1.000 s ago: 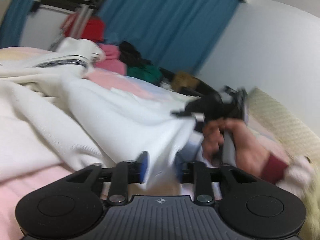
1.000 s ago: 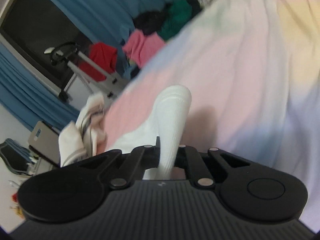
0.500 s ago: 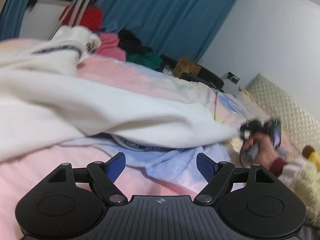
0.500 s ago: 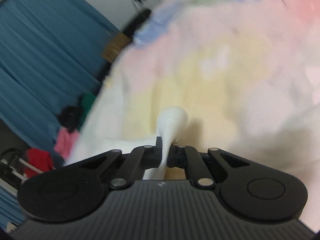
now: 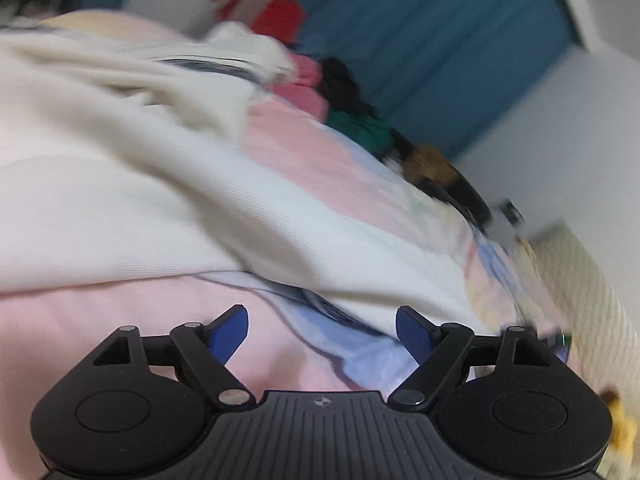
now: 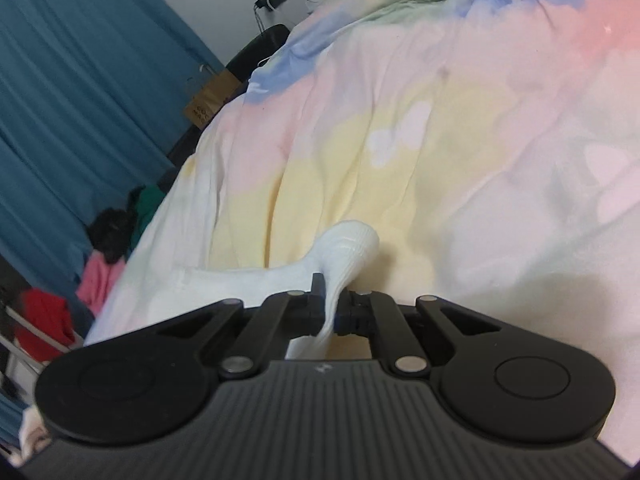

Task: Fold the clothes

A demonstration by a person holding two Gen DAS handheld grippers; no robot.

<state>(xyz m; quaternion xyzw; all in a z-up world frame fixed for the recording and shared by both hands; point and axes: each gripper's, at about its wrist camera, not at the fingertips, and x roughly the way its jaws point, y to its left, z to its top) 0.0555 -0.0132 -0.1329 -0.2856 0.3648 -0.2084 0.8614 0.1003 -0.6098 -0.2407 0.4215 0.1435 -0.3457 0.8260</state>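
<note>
My left gripper (image 5: pixel 322 330) hangs with jaws wide, empty, over one white garment (image 5: pixel 168 184) spread across the bed (image 6: pixel 460 128). My right gripper (image 6: pixel 335 308) pinches its cuff (image 6: pixel 352 244); open bedding ahead, edge left.

Pastel bedspread (image 6: pixel 460 128), pink, yellow, blue patches, covers bed. Blue curtain (image 6: pixel 72 92) behind. Brown cardboard box (image 6: pixel 210 100) beside bed edge. Quilted cream pillow (image 5: pixel 580 276) at far right. White wall (image 5: pixel 560 120) beside curtain. Left view blurred.
</note>
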